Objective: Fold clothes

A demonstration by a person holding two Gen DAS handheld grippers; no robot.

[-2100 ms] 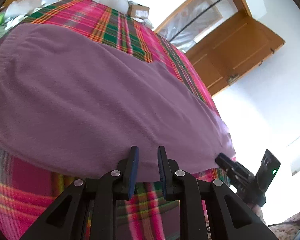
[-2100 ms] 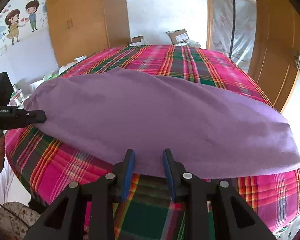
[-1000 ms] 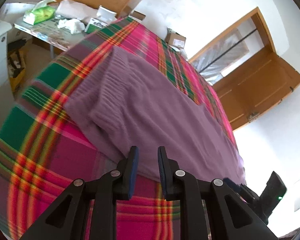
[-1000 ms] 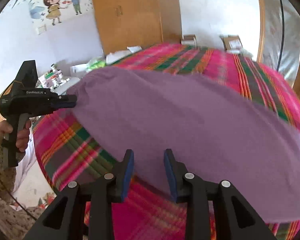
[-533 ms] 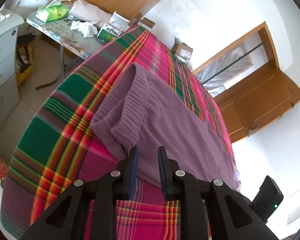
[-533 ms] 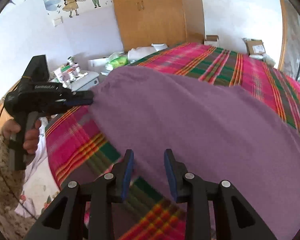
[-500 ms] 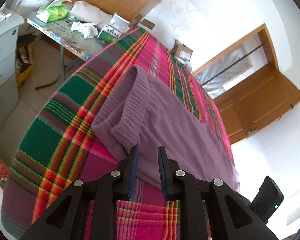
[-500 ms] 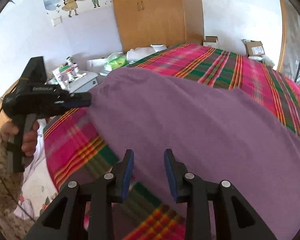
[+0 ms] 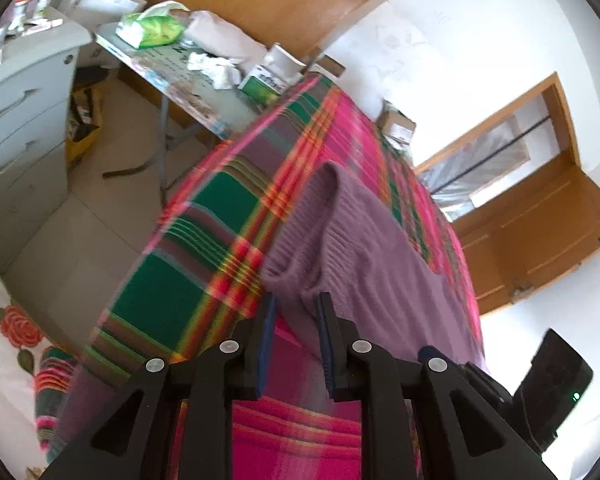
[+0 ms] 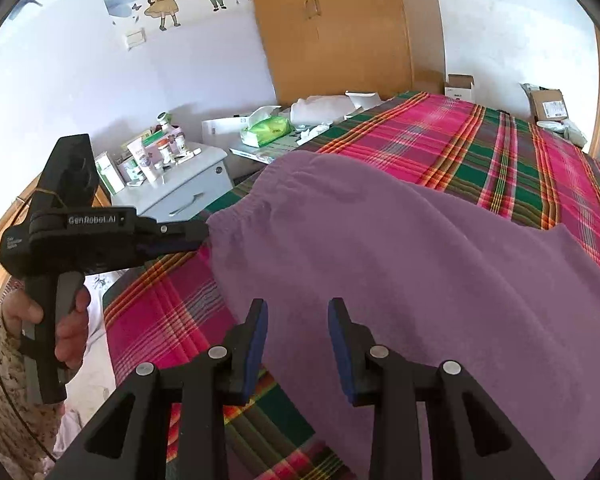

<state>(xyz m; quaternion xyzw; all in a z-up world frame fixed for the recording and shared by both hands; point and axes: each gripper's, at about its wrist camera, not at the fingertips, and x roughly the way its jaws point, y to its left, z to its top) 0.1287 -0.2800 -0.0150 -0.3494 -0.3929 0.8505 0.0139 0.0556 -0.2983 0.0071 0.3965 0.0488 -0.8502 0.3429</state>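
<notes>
- The purple garment [image 10: 420, 264] lies spread on the plaid bed [image 10: 500, 144].
- Left hand-held gripper [image 9: 296, 308]: fingers parted, waistband edge between them, unclamped.
- Right hand-held gripper [image 10: 296, 316]: wide open over the fabric, holding nothing.
- A green tissue pack [image 10: 266, 128] sits on the bench [image 9: 204, 96].

Bed with plaid cover and one garment.
The bed [image 10: 480, 136], spread with a pink, green and orange plaid blanket [image 9: 204, 248], carries a purple garment [image 10: 400, 256] lying flat, its ribbed waistband [image 9: 320, 232] near the bed's corner.
</notes>
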